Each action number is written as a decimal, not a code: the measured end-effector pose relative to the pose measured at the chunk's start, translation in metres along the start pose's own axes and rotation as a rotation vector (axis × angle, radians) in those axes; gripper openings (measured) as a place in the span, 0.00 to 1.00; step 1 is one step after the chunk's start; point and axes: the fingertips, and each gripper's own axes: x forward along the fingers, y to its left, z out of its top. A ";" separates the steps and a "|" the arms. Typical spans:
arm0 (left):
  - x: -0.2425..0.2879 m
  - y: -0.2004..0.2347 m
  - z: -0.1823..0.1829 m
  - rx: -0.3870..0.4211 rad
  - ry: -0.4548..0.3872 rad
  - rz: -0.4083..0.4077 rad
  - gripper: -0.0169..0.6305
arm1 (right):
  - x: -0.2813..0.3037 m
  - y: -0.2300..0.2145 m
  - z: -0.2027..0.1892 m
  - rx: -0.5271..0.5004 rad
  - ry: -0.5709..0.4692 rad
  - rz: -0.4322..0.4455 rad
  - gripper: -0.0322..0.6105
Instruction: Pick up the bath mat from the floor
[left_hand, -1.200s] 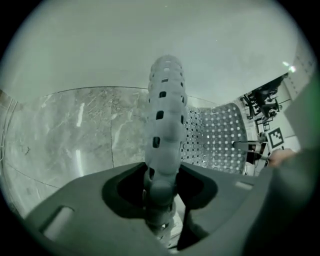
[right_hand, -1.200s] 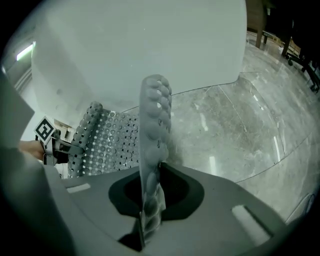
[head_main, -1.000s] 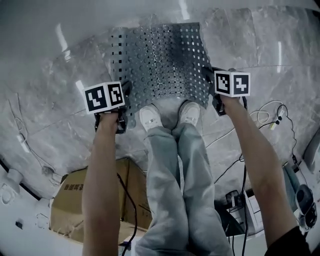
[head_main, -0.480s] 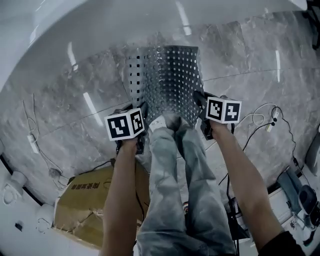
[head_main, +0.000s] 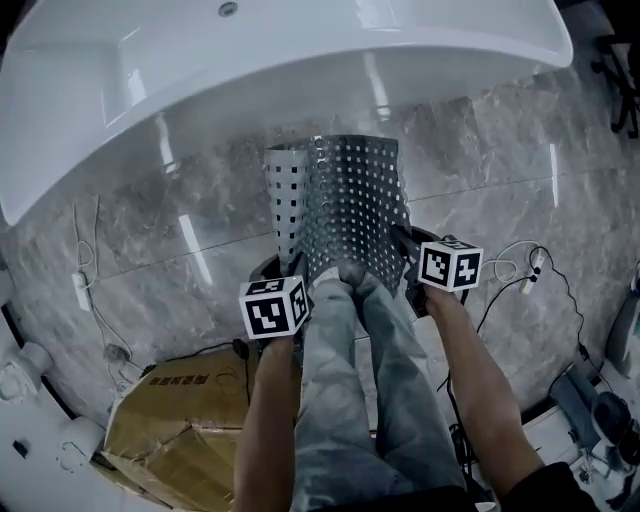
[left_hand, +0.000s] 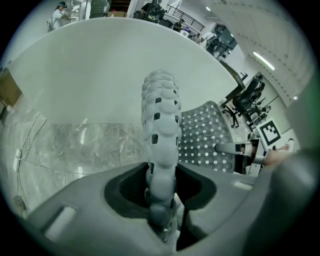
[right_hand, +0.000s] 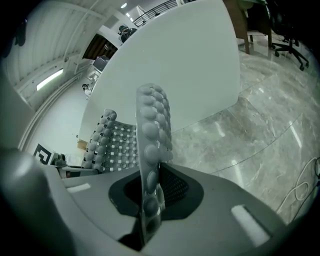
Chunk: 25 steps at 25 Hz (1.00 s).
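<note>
The grey perforated bath mat (head_main: 345, 200) hangs off the floor in front of the person's legs, curled lengthwise. My left gripper (head_main: 280, 272) grips its near left edge, and its jaws are closing a little further on the edge. My right gripper (head_main: 405, 248) is shut on the near right edge. In the left gripper view the bumpy mat edge (left_hand: 161, 125) stands up from between the jaws (left_hand: 161, 202). In the right gripper view the other edge (right_hand: 151, 135) rises from the shut jaws (right_hand: 149, 202), and the rest of the mat (right_hand: 107, 142) curves off to the left.
A white bathtub (head_main: 250, 60) spans the far side. The floor is grey marble tile (head_main: 520, 170). A cardboard box (head_main: 170, 410) lies at the near left. Cables (head_main: 515, 262) trail at the right and a cord with a plug (head_main: 82, 290) at the left.
Both grippers have lifted the mat off the floor and drawn closer together, so it now curls and hangs. The head view has tilted and the bathtub has come into sight.
</note>
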 end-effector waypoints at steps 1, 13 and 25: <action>-0.009 -0.005 0.002 -0.007 -0.015 -0.005 0.24 | -0.009 0.005 0.004 -0.011 -0.008 0.003 0.09; -0.137 -0.058 0.045 0.077 -0.183 -0.025 0.23 | -0.119 0.095 0.062 0.015 -0.182 0.050 0.09; -0.268 -0.120 0.109 0.124 -0.382 -0.024 0.22 | -0.237 0.183 0.126 -0.089 -0.303 0.129 0.09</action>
